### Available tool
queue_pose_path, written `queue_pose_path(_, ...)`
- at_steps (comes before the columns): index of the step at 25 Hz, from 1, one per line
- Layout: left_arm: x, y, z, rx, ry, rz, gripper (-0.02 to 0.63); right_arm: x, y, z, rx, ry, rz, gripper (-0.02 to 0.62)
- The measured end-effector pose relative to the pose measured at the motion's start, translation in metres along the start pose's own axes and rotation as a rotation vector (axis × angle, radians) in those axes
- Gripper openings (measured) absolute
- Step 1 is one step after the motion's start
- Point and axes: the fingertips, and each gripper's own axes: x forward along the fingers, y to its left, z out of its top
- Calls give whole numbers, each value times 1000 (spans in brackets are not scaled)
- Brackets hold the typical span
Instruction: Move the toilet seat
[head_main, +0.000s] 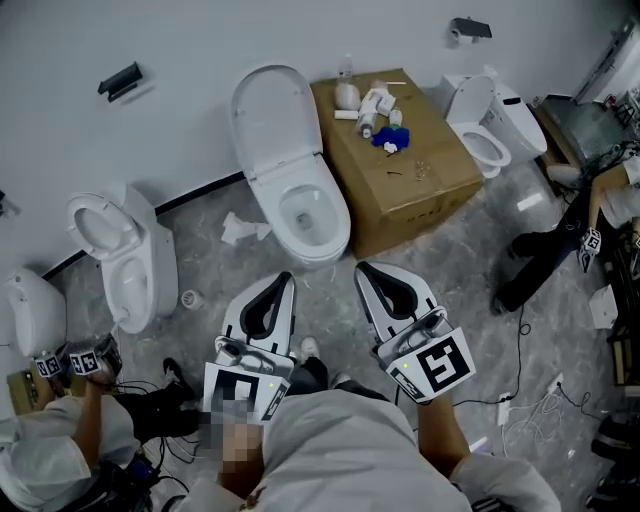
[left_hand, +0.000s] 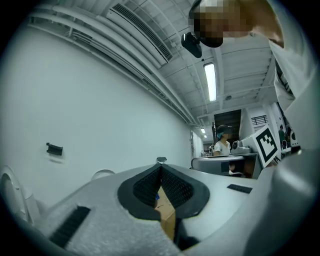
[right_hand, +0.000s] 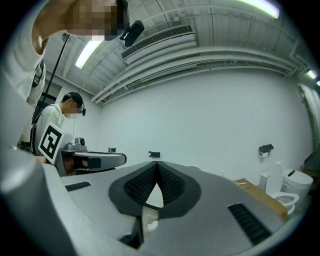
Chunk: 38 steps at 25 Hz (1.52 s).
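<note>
Grey left gripper and grey right gripper are hanging nearest, each with jaws pressed together on nothing. Just beyond them, the white oval toilet seat is lying on the middle white ceramic bowl, untouched, so the move is looking not yet started.

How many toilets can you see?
4 toilets: one in the middle, one left of it, one cut off at the left edge, one upper right. Others may be hidden.
</note>
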Motion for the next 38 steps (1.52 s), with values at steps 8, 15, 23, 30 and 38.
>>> queue_pose_path(8, 26, 41, 2, -1, -7, -39, 11, 44, -12, 1, -9, 13, -43, 12)
queue_pose_path(15, 48, 61, 2, -12, -4, -56, 11, 71, -25, 3, -16, 22, -57, 12)
queue_pose_path(23, 88, 82, -13, -16, 22, -24, 11, 101, -58, -10, -2, 27, -34, 12)
queue_pose_path(30, 133, 89, -23, 1, 33, 13, 11, 125, -100, -17, 12, 15, 8, 12)
queue_pose_path(38, 184, 93, -21, 27, 44, 61, 11, 148, -147, -14, 27, 0, 65, 12)
